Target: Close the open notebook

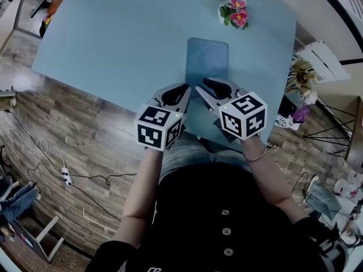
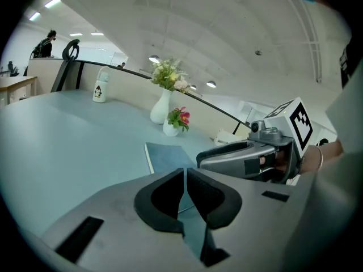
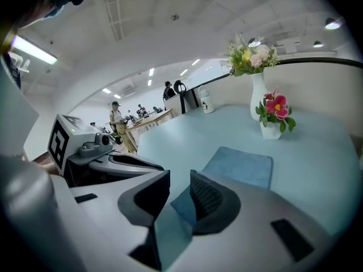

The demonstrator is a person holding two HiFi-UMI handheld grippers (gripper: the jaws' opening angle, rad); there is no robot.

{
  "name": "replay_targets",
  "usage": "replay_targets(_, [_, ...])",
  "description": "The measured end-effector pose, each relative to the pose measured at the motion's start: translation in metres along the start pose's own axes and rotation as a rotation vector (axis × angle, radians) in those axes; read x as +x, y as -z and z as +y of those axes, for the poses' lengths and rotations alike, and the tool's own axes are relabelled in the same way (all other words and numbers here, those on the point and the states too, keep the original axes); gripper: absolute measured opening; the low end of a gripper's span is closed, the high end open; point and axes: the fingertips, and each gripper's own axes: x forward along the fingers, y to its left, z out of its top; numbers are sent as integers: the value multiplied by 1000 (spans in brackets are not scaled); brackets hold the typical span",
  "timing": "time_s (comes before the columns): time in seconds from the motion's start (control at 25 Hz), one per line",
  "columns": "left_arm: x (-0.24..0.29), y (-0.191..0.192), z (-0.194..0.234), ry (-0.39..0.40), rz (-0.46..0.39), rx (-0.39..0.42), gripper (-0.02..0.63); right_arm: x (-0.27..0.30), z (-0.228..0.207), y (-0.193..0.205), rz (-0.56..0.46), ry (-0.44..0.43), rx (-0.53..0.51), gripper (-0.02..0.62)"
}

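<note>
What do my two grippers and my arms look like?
Both the left gripper and right gripper are grey shells with black fingers, each carrying a white cube with black square markers. A thin bracelet circles the right wrist; the top is black with buttons.

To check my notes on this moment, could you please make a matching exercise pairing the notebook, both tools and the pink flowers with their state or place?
Things:
1. notebook
2. left tool
3. right tool
4. pink flowers

States or places:
A. jaws apart, nothing between them
B. closed, lying flat on the table
C. beyond the notebook's far end
D. jaws together, empty

Pairs: 1-B; 2-D; 3-A; 4-C
</note>
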Motion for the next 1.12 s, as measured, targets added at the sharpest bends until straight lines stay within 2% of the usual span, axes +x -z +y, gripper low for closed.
replay_targets(0.76, [-5,-49,-45,52,-64,170,28,-65,-9,-50,-238,53,-15,86])
replay_targets(0.84, [-4,-51,-49,61,-71,181,28,-73,-10,-52,-266,67,-16,61])
replay_targets(1.12, [0,-54,-67,102,-76,198,26,-94,-12,-50,-310,88,-13,44])
